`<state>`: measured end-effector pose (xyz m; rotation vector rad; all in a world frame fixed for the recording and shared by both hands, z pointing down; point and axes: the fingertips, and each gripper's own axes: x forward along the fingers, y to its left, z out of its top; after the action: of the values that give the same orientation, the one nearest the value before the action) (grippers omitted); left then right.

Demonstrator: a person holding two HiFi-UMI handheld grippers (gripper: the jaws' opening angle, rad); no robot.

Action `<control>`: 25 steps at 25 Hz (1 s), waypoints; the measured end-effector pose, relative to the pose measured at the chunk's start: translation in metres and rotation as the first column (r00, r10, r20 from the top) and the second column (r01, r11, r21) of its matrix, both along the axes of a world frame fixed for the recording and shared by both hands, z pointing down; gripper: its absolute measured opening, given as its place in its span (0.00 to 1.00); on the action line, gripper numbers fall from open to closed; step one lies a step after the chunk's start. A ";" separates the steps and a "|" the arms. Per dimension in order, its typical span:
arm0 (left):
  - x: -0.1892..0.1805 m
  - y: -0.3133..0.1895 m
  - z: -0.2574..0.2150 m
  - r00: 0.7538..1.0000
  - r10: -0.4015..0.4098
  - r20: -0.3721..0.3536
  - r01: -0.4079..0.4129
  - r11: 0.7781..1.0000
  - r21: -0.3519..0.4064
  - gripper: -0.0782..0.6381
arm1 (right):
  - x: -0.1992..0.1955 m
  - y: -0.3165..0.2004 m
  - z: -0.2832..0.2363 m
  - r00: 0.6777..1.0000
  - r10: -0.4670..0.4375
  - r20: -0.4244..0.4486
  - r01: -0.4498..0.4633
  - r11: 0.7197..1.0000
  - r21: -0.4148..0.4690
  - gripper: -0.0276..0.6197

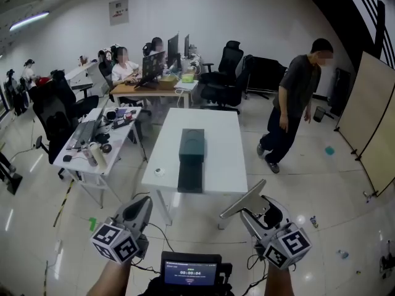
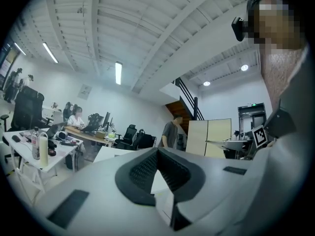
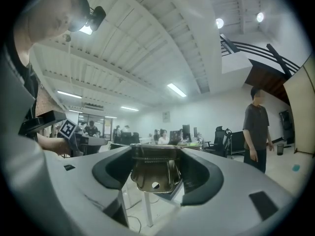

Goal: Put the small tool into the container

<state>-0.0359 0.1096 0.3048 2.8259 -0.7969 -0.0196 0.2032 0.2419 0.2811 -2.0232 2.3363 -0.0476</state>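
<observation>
A dark green container (image 1: 192, 145) stands in the middle of the white table (image 1: 222, 165), with a flat dark piece (image 1: 190, 174) lying right in front of it. My right gripper (image 1: 254, 211) hangs before the table's near edge, shut on a flat metal tool (image 1: 242, 201) whose blade sticks out to the upper left. In the right gripper view the tool (image 3: 155, 173) sits between the jaws of the right gripper (image 3: 155, 167), showing a small hole. My left gripper (image 1: 142, 205) is low at the left, and its jaws (image 2: 157, 157) look shut on nothing.
A small white round object (image 1: 159, 171) lies near the table's left front corner. A person (image 1: 295, 103) stands right of the table. Cluttered desks (image 1: 92, 143) and office chairs (image 1: 225, 79) fill the left and back. Tan panels (image 1: 370, 122) stand at the right.
</observation>
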 end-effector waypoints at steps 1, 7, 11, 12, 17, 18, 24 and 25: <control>0.009 -0.007 -0.001 1.000 -0.006 0.003 0.006 1.000 0.003 0.14 | 0.010 -0.008 0.001 1.000 -0.005 0.000 0.005 1.000 -0.002 0.51; 0.038 -0.065 -0.002 0.999 -0.025 0.023 0.025 1.000 -0.001 0.14 | 0.039 -0.077 0.010 0.999 -0.035 0.010 0.035 0.999 -0.017 0.51; 0.040 -0.125 0.006 1.000 -0.017 0.021 0.017 1.000 0.006 0.14 | 0.041 -0.133 0.014 1.000 -0.025 0.002 0.025 0.999 -0.028 0.51; 0.038 -0.141 0.006 1.000 -0.016 0.020 0.015 1.000 0.007 0.14 | 0.040 -0.148 0.014 1.000 -0.020 0.001 0.020 0.999 -0.029 0.51; 0.022 -0.234 0.007 1.000 0.009 0.009 -0.009 1.000 0.004 0.14 | 0.026 -0.233 0.013 1.000 0.019 0.007 -0.019 0.999 -0.040 0.51; 0.019 -0.254 0.008 1.000 0.015 0.007 -0.015 1.000 0.002 0.14 | 0.023 -0.251 0.013 1.000 0.028 0.007 -0.027 0.999 -0.040 0.51; -0.002 -0.347 0.014 0.998 0.055 -0.004 -0.056 0.998 -0.018 0.14 | 0.007 -0.340 0.014 0.997 0.074 0.004 -0.073 0.996 -0.041 0.51; -0.006 -0.361 0.016 0.998 0.058 -0.005 -0.058 0.998 -0.018 0.14 | 0.004 -0.353 0.014 0.997 0.074 -0.003 -0.074 0.996 -0.043 0.51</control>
<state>-0.0415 -0.2517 0.3204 2.8292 -0.7102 -0.0096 0.2071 -0.1110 0.2949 -2.1279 2.2783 -0.0943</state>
